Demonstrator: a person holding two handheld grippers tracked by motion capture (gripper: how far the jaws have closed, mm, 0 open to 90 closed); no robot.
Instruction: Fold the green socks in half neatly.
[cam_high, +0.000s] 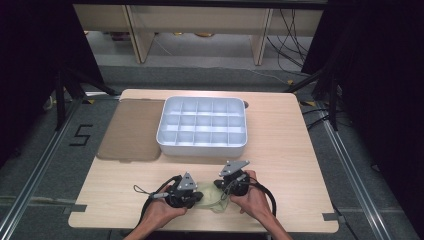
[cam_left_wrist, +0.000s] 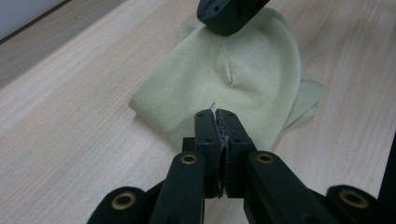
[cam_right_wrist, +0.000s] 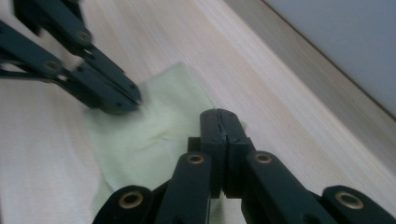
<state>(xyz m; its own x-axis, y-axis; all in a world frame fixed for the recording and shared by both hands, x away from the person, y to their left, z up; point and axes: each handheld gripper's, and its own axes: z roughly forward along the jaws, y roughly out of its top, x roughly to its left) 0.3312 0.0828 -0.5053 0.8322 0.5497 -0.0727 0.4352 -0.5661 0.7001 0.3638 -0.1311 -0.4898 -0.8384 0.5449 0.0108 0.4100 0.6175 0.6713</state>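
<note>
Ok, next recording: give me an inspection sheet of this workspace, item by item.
Surface: light wooden table, a brownish mat at its far left.
Job's things: pale green cloth, folded and flat at the near edge.
Clutter: white compartment tray, no contents visible.
Grippers: left gripper and right gripper both shut, tips over the cloth; whether either pinches it is unclear.
Cables: one trails from each gripper; more lie on the floor beyond.
Surroundings: grey floor, desk legs behind, dark curtains at both sides.
</note>
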